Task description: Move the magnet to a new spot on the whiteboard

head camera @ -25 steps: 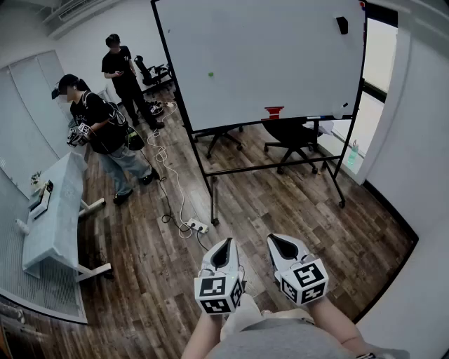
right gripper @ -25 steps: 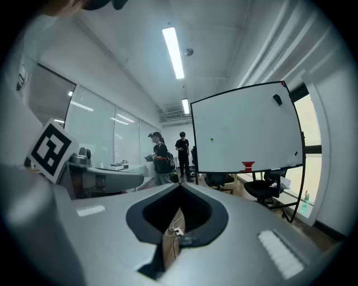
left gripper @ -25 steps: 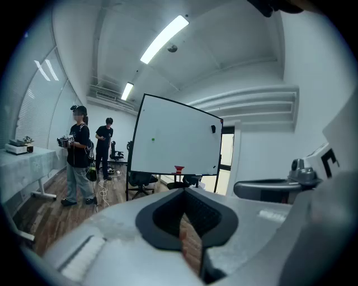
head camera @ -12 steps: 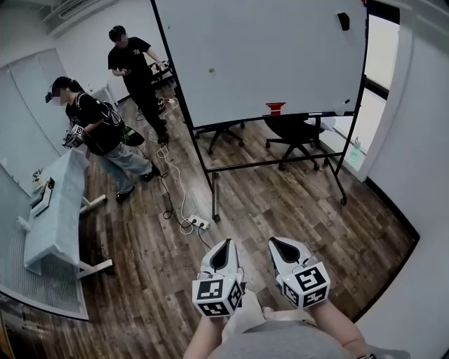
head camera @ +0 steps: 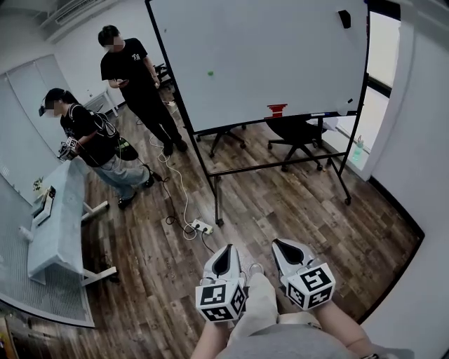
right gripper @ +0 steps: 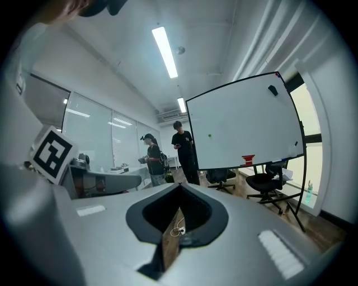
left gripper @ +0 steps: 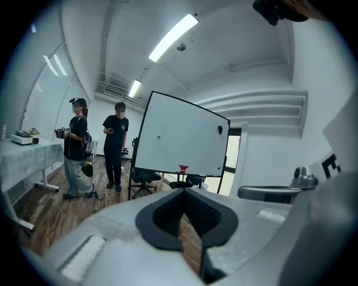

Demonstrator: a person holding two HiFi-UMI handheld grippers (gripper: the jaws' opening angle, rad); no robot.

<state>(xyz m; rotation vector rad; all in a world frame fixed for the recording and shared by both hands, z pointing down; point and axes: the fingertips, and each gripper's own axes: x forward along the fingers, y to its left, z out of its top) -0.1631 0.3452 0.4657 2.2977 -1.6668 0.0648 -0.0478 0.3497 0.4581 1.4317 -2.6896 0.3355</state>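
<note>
Straight ahead the whiteboard (head camera: 259, 63) stands on its frame, across the floor from the left gripper (head camera: 224, 249) and right gripper (head camera: 280, 245), which sit side by side down front. The magnet (head camera: 210, 73) sits on the board's left half, well apart from a small block (head camera: 344, 19) at its top right corner. An office chair (head camera: 298, 133) stands behind the board. A power strip (head camera: 201, 226) lies on the floor between board and grippers. Off left is a table (head camera: 59, 224), with one person (head camera: 88, 144) at its far end and another person (head camera: 137, 77) beside the board's left edge.

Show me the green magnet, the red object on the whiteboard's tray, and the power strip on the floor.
green magnet (head camera: 210, 73), head view, its centre.
red object (head camera: 276, 110), head view, its middle.
power strip (head camera: 200, 226), head view, its top face.
</note>
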